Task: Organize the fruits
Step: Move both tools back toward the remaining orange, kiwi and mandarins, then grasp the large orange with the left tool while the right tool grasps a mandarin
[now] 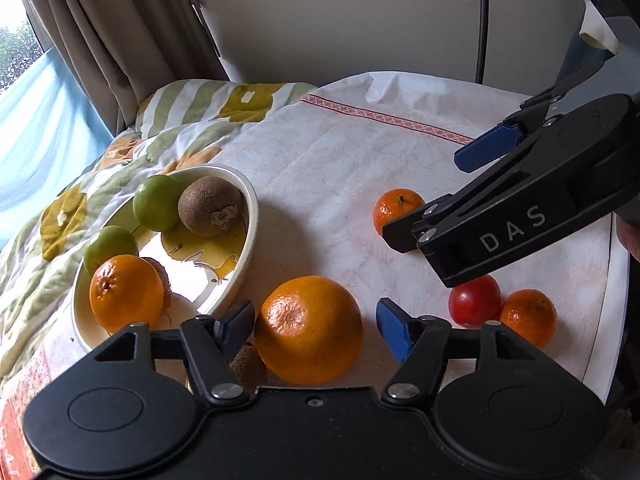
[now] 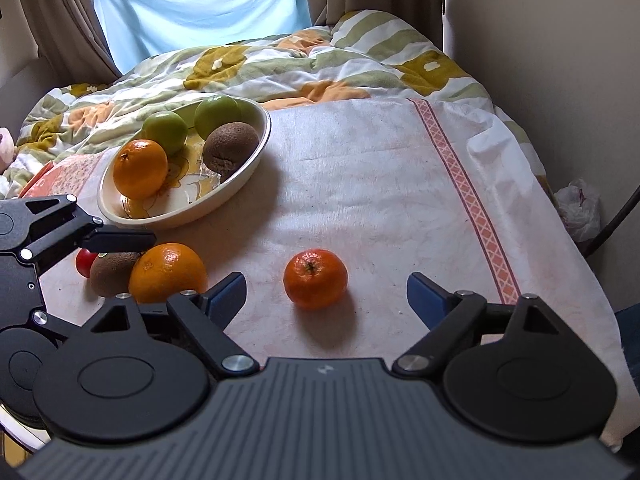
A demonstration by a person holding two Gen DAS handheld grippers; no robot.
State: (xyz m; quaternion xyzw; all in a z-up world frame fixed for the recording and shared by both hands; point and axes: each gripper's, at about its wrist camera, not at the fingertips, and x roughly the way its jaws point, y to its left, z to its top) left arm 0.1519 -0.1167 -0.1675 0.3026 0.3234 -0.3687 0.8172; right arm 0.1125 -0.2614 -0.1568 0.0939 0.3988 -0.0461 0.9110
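The left gripper [image 1: 316,322] straddles the big orange [image 1: 308,328], fingers apart, not yet touching; they should close evenly at its widest girth. The right gripper [image 2: 326,294] frames the mandarin [image 2: 316,278], fingers wide. The bowl [image 1: 250,208] waits at ten o'clock.

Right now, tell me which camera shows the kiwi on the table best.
The right wrist view. There the kiwi shows most of its brown side, resting against the big orange, partly under the left gripper. In the left wrist view only a sliver of the kiwi peeks out between that gripper's finger and the orange.
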